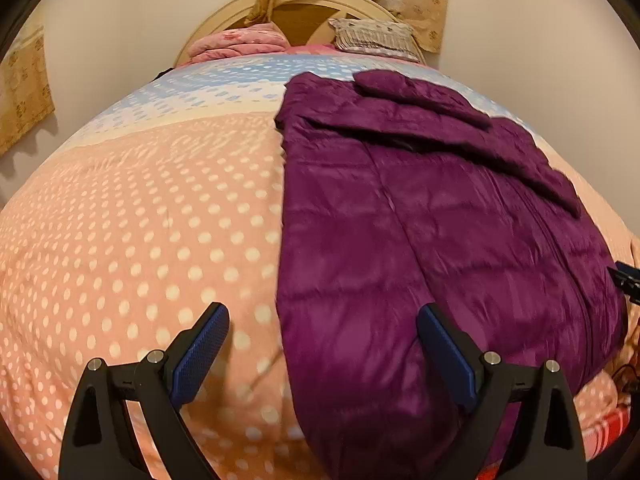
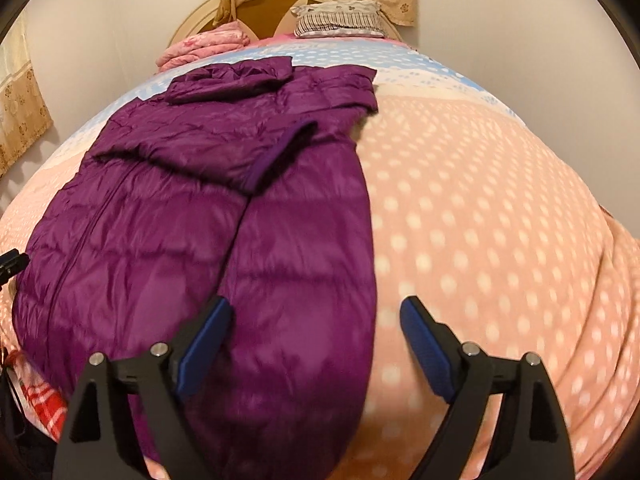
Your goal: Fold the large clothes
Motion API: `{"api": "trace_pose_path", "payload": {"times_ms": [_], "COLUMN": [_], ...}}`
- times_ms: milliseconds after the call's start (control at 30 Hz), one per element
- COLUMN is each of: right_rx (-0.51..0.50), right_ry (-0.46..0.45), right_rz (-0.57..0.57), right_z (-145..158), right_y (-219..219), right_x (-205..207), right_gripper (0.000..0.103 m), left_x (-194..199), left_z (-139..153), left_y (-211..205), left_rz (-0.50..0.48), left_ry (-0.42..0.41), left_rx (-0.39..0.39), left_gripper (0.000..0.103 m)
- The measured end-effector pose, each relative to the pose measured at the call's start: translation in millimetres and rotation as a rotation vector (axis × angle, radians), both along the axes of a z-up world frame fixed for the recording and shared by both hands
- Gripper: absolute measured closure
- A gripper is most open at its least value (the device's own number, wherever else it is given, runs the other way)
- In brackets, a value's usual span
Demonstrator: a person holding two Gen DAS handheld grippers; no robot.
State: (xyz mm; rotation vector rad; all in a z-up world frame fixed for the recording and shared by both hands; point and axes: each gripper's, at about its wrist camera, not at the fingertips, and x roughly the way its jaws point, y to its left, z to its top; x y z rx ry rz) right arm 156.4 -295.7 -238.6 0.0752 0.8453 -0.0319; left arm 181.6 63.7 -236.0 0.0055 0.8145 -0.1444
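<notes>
The purple puffer jacket [image 1: 420,208] lies lengthways on the bed, hem toward you, collar and hood at the far end. Both sleeves look folded in across the chest, so it's already a long narrow panel, and to my eye the next job is bringing the hem up toward the collar.

Your left gripper [image 1: 322,320] is wide open with nothing in it. Its jaws straddle the jacket's left edge near the hem, one finger over the quilt, the other over purple. Your right gripper [image 2: 316,316] is just as wide and just as empty, straddling the right edge the same way. Neither pad looks to be touching fabric yet, though the blur makes that hard to call.

So you're lined up on the two near corners. Come down evenly, take each corner through every layer, not just the slippery top shell. Puffer fill tends to spring back, so bite deep rather than nipping the edge. Lift both sides together and keep them level, or the panel will skew. Carry the hem far, lay it short of the hood, press the air out.

Mind the spotted peach quilt [image 1: 140,220] underneath; don't pinch it along with the jacket. The pink folded bedding [image 2: 200,50] and the pillow [image 2: 340,20] at the headboard are well apart from the work.
</notes>
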Motion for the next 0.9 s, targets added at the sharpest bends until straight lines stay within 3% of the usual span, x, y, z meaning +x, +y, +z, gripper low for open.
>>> {"api": "trace_pose_path", "payload": {"times_ms": [133,233,433,533,567,600,667,900], "right_rx": [0.019,0.030,0.001,0.010,0.013,0.032,0.060,0.150], "right_ry": [0.006,0.007,0.017,0.021,0.018,0.015,0.010,-0.084], "right_rz": [-0.008,-0.008,0.015,0.043,0.065,0.083,0.098,0.122], "right_z": [-2,-3,-7,-8,-6,-5,-2,33], "right_y": [-1,1,13,17,19,19,18,8], "right_x": [-15,-27,-43,-49,-49,-50,-50,-66], "right_gripper": [0.014,0.021,0.035,0.061,0.085,0.092,0.094,0.096], "left_x": [-8,-16,-20,-24,-27,-30,-34,-48], "left_z": [0,-2,-13,-10,-8,-5,5,48], "left_y": [-6,-14,-14,-14,-16,-19,-22,-10], "left_rz": [-0.025,-0.052,-0.067,-0.085,-0.092,-0.108,-0.144,-0.171], "left_ry": [0.005,-0.001,0.058,0.053,0.039,0.022,0.011,-0.079], "left_rx": [-0.025,-0.002,-0.062,-0.074,-0.058,-0.039,-0.047,-0.092], "left_gripper": [0.008,0.008,0.016,0.036,0.050,0.073,0.091,0.096]}}
